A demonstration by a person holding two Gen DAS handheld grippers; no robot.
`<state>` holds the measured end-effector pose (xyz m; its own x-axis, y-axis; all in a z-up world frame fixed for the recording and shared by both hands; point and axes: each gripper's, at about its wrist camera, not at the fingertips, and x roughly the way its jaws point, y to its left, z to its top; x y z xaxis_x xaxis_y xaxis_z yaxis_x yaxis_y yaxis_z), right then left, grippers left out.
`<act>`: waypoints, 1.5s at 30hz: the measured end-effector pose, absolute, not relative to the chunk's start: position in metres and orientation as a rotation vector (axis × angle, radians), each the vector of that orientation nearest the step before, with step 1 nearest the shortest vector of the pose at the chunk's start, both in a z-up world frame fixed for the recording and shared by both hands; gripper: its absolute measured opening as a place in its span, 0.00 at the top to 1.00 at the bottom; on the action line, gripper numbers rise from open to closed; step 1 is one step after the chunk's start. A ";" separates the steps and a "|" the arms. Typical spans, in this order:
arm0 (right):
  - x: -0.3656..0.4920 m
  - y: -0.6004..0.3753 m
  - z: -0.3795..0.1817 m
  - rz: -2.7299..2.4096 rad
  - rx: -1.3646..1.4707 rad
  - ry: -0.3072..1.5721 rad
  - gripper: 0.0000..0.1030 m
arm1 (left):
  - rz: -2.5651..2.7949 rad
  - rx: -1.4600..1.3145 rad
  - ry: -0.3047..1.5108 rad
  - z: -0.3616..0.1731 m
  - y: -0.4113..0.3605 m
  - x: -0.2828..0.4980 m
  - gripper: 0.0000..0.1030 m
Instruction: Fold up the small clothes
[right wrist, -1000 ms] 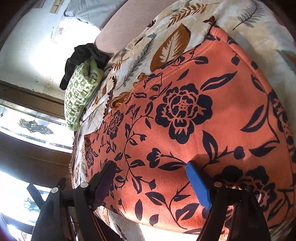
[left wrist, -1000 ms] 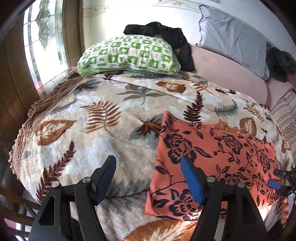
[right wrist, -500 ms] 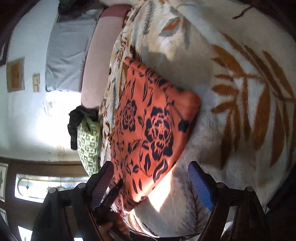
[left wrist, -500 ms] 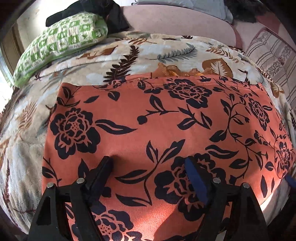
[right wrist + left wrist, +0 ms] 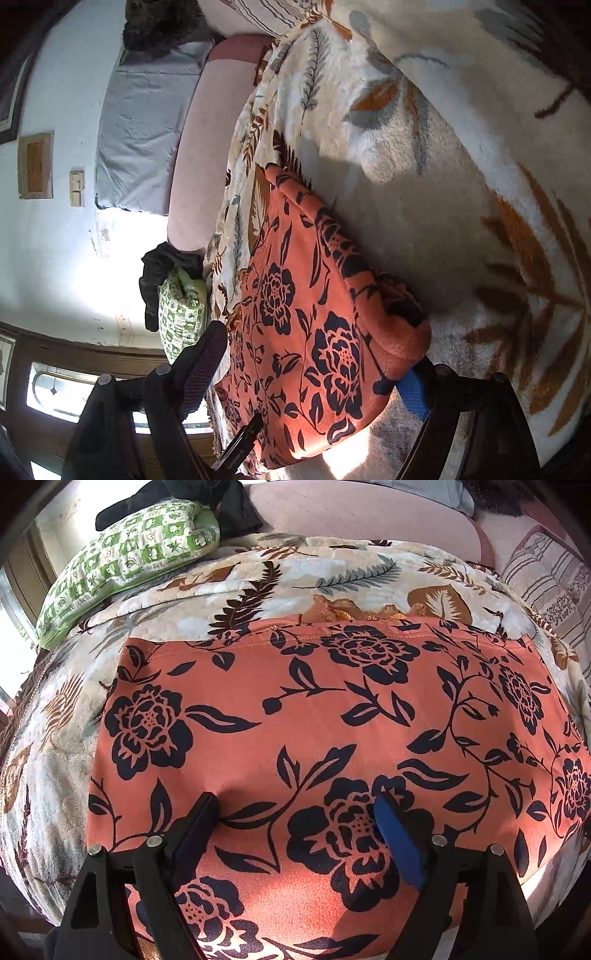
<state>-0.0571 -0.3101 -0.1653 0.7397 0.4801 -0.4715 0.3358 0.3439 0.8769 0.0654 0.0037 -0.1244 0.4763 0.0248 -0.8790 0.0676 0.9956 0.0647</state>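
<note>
An orange garment (image 5: 314, 709) with dark blue flowers lies folded flat on the leaf-patterned bedspread (image 5: 258, 579). My left gripper (image 5: 295, 801) points down at its near half. Its jaws are opening, both fingertips rest on the cloth, and nothing is pinched between them. In the right wrist view the garment (image 5: 295, 295) shows from its side. My right gripper (image 5: 314, 358) stands open around its thick near corner. The cloth's edge partly hides the blue pad (image 5: 415, 395).
A green checked pillow (image 5: 129, 565) with black clothing (image 5: 221, 498) behind it lies at the bed's far left. A pink headboard cushion (image 5: 351, 513) and a striped pillow (image 5: 546, 579) border the far side. The bedspread (image 5: 443, 184) lies bare beyond the garment's right side.
My left gripper moved right and down, from the bedspread beside the garment to over its near half. The right gripper rolled and drew back to the garment's corner.
</note>
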 end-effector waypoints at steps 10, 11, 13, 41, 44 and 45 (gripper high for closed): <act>-0.037 -0.304 -0.170 0.104 1.194 0.852 0.17 | -0.031 0.090 1.089 -0.119 0.004 0.066 0.16; -0.036 -0.303 -0.169 0.106 1.182 0.853 0.17 | -0.034 0.083 1.087 -0.117 0.003 0.066 0.16; -0.032 -0.302 -0.174 0.102 1.170 0.873 0.17 | -0.044 0.084 1.077 -0.116 0.000 0.064 0.16; 0.008 -0.261 -0.142 0.247 0.866 1.024 0.85 | -0.091 -0.004 1.005 -0.112 0.030 0.053 0.03; 0.010 -0.201 -0.073 0.303 0.632 0.931 0.85 | -0.054 -0.124 0.897 -0.080 0.071 0.032 0.03; 0.009 -0.174 -0.051 0.339 0.556 0.902 0.85 | -0.027 -0.158 0.856 -0.068 0.090 0.023 0.03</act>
